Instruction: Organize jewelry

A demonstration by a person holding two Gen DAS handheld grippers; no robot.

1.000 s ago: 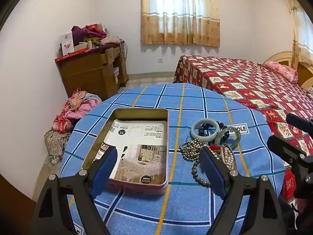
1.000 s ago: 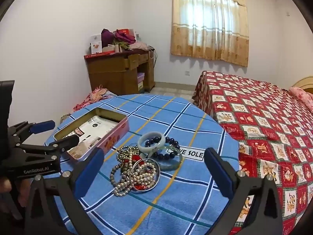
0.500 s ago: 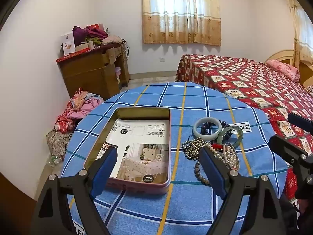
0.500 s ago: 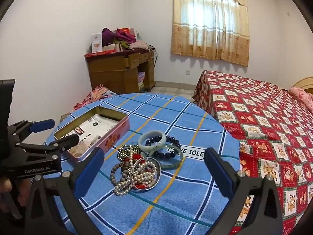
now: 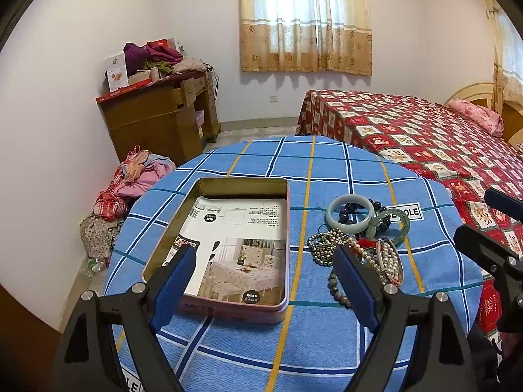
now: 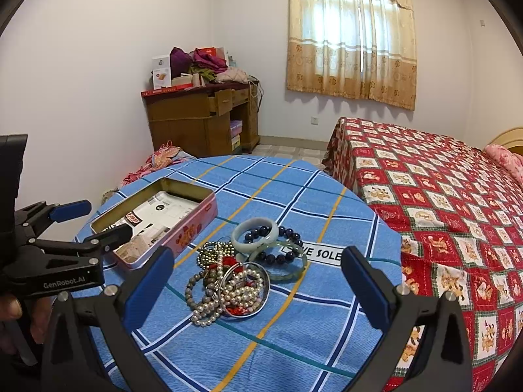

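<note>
A pile of jewelry (image 6: 235,274) lies on the blue checked table: a pale jade bangle (image 6: 255,235), a dark bead bracelet (image 6: 287,245), pearl strands (image 6: 242,290) and a green bangle (image 6: 287,268). It also shows in the left wrist view (image 5: 362,238). An open pink tin (image 5: 228,245) lined with printed paper sits left of the pile, also seen in the right wrist view (image 6: 157,219). My left gripper (image 5: 264,281) is open and empty over the tin's near end. My right gripper (image 6: 258,287) is open and empty, hovering near the pile.
The round table (image 5: 327,170) carries a blue checked cloth. A bed with a red quilt (image 6: 441,196) stands to the right. A wooden desk heaped with clothes and boxes (image 5: 160,111) is at the back left. Clothes lie on the floor (image 5: 130,179).
Both grippers have eased slightly back and down toward the table; the tin and jewelry sit a little further up in view. Nothing was taken hold of.
</note>
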